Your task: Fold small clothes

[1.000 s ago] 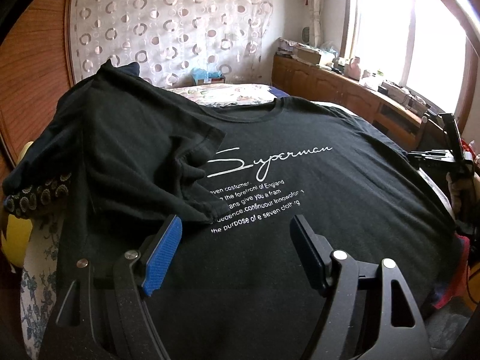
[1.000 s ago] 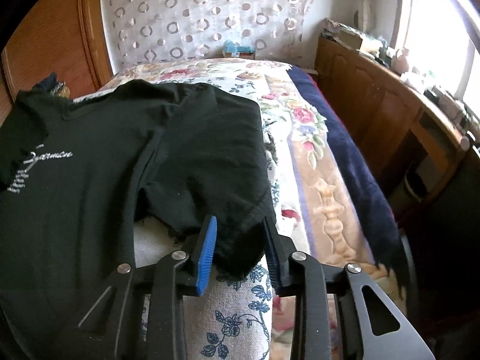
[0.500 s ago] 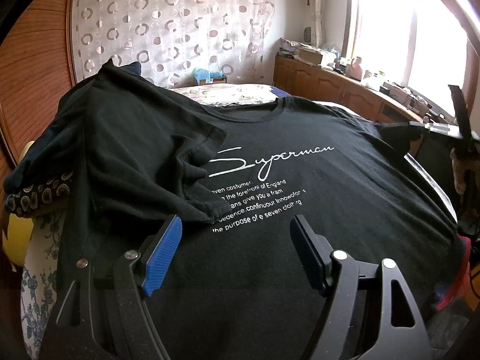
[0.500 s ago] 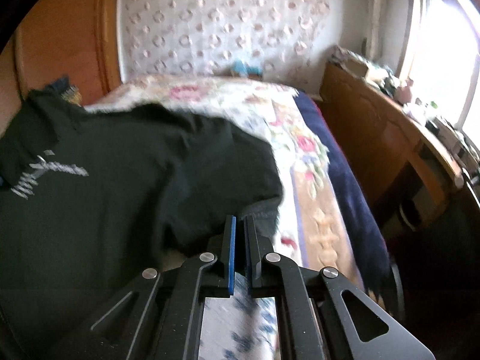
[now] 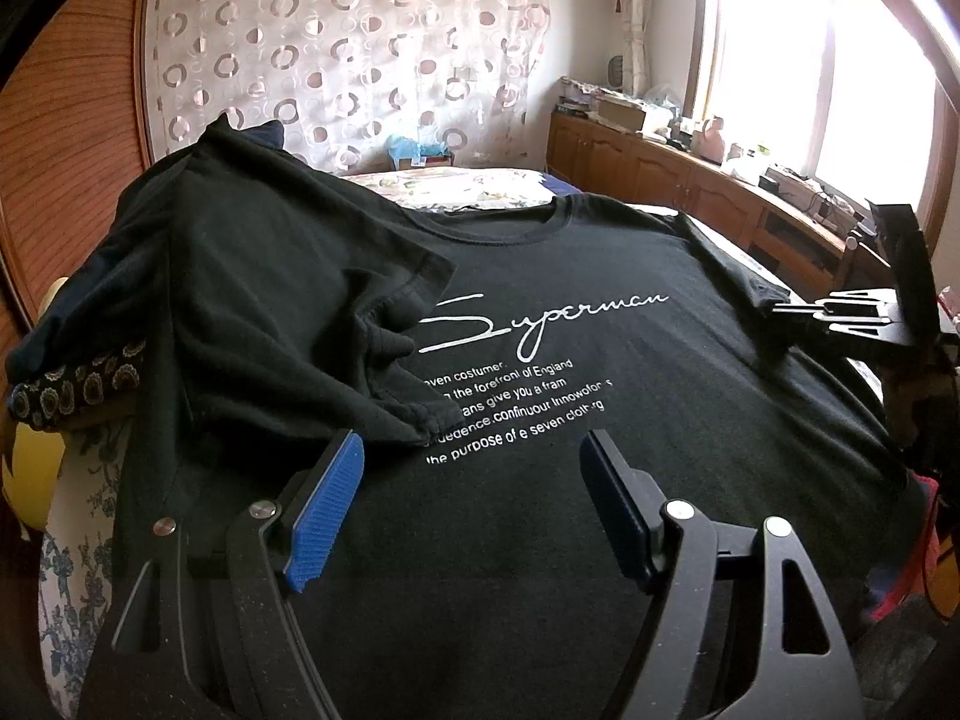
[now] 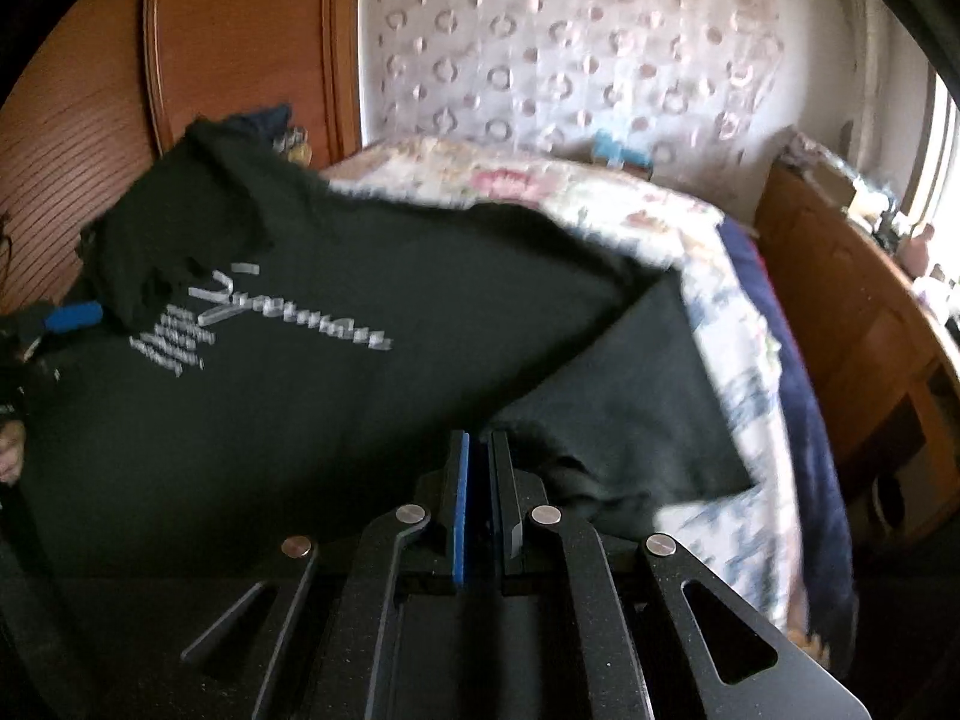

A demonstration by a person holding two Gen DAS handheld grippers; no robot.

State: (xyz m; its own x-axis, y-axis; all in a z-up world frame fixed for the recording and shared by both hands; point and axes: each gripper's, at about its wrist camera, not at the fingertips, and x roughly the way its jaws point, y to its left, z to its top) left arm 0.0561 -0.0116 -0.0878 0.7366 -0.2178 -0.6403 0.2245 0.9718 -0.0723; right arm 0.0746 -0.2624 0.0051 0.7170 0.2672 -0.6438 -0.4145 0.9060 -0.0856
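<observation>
left gripper [image 5: 471, 480]: your jaws sit wide apart over the black t-shirt [image 5: 600, 372], holding nothing
right gripper [image 6: 480, 450]: pinched tight on the t-shirt's sleeve [image 6: 630, 408]

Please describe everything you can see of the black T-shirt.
The black T-shirt looks like soft cotton, with white "Superman" script and small text lines on its chest. It lies face up on the floral bedspread. One sleeve is folded over the chest. The right gripper has its jaws shut on the other sleeve.

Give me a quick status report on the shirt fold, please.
Left gripper open, hovering over the black T-shirt. Right gripper shut on its right sleeve. Left sleeve already folded in.
</observation>
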